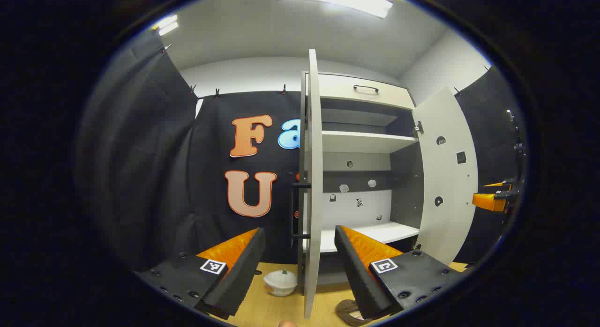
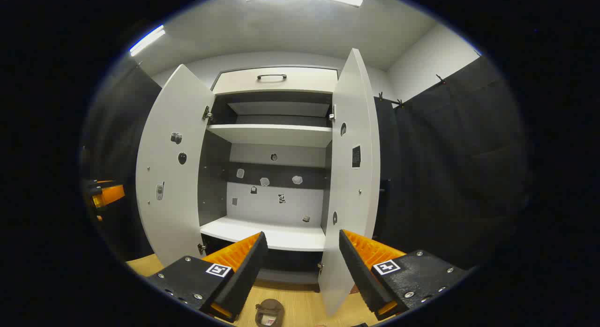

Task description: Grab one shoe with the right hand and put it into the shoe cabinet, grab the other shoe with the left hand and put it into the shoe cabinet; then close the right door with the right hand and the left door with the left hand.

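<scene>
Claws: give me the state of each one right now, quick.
Left claw: open, holding nothing, fingers either side of the left door edge.
Right claw: open, holding nothing, in front of the open cabinet.

Shoe cabinet (image 2: 274, 135): smooth matt white panels, dark metal handle (image 2: 271, 77). Floor (image 1: 262, 308): light wood grain. Booth wall (image 1: 154, 177): matt black cloth.
</scene>
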